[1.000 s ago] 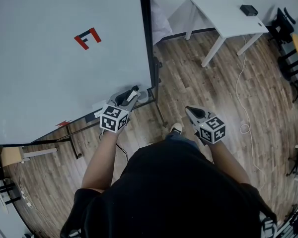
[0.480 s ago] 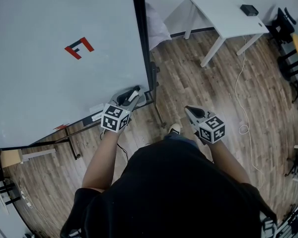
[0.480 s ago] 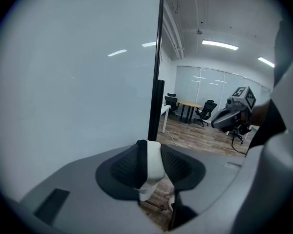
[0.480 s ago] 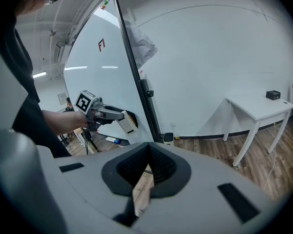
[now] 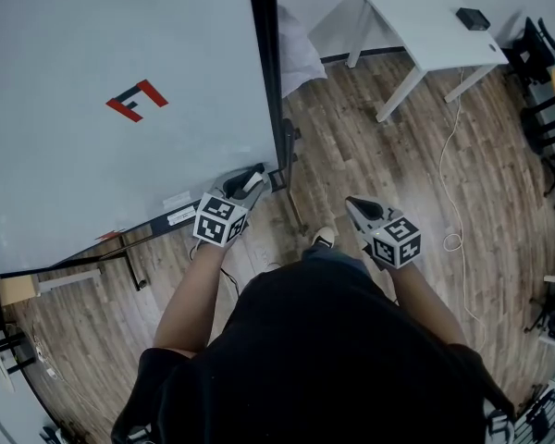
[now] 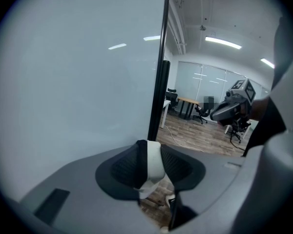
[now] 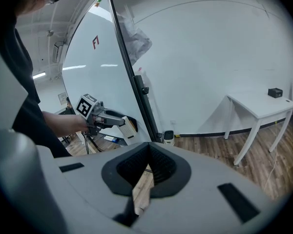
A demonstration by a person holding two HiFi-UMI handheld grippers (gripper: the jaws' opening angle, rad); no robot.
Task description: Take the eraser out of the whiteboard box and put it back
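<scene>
My left gripper (image 5: 245, 184) is shut on a white eraser (image 5: 252, 180) close to the lower right corner of the whiteboard (image 5: 92, 91). In the left gripper view the eraser (image 6: 154, 161) stands upright between the dark pads, with the board's surface (image 6: 78, 91) filling the left side. The right gripper view shows the left gripper (image 7: 118, 122) from the side, the eraser (image 7: 130, 129) sticking out of its tip. My right gripper (image 5: 355, 207) hangs over the wooden floor, shut with nothing in it (image 7: 147, 152). I cannot make out the whiteboard box itself.
The whiteboard's black frame post (image 5: 266, 72) and its stand's feet (image 5: 129, 271) are on the floor. A white table (image 5: 425, 30) with a small black device (image 5: 473, 18) stands at the back right. A white cable (image 5: 455, 155) runs across the floor; chairs (image 5: 541, 54) at far right.
My left gripper keeps the eraser and has crept slightly toward the board's lower right corner. The head view has swung a little, and the right gripper has hardly moved.
</scene>
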